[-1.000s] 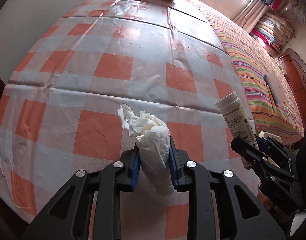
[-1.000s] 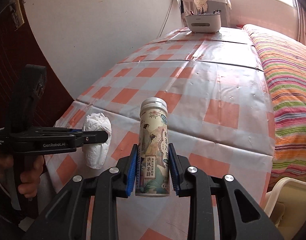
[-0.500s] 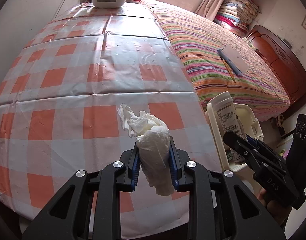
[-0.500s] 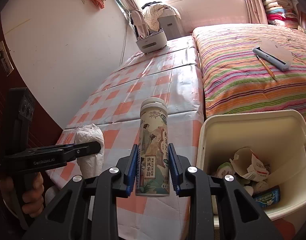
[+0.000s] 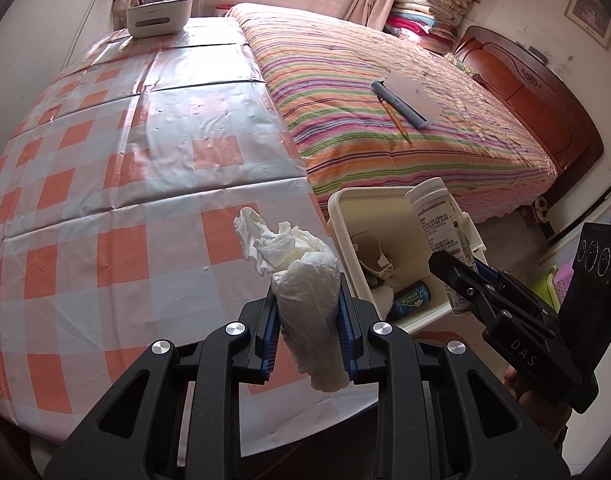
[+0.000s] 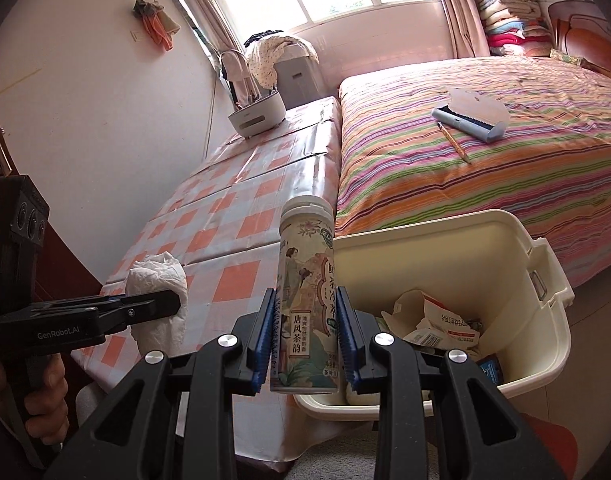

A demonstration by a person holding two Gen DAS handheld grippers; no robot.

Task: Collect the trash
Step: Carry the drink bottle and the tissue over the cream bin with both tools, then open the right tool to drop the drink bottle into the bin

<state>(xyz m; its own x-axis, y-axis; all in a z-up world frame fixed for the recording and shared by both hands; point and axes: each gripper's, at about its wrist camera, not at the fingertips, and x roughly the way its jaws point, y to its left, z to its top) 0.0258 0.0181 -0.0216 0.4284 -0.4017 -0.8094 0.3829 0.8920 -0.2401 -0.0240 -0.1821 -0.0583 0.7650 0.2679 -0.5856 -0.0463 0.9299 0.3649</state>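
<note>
My left gripper (image 5: 307,312) is shut on a crumpled white tissue (image 5: 305,276) and holds it above the near right corner of the checked table (image 5: 125,184). My right gripper (image 6: 305,328) is shut on an upright tea bottle (image 6: 307,304) with a white cap, held over the near left rim of the cream trash bin (image 6: 517,256). The bin (image 5: 345,220) stands on the floor between table and bed and holds crumpled packaging and a dark can (image 5: 409,300). The bottle (image 5: 435,216) shows in the left wrist view over the bin, and the tissue (image 6: 157,280) in the right wrist view.
A white caddy (image 5: 159,18) stands at the table's far end. A striped bed (image 5: 385,92) lies right of the table, with a lint brush (image 5: 405,98) and a pencil on it. A wall runs along the table's left side.
Both grippers have swung right, from over the table toward the bin, still holding the tissue and the bottle. The bin has come fully into view.
</note>
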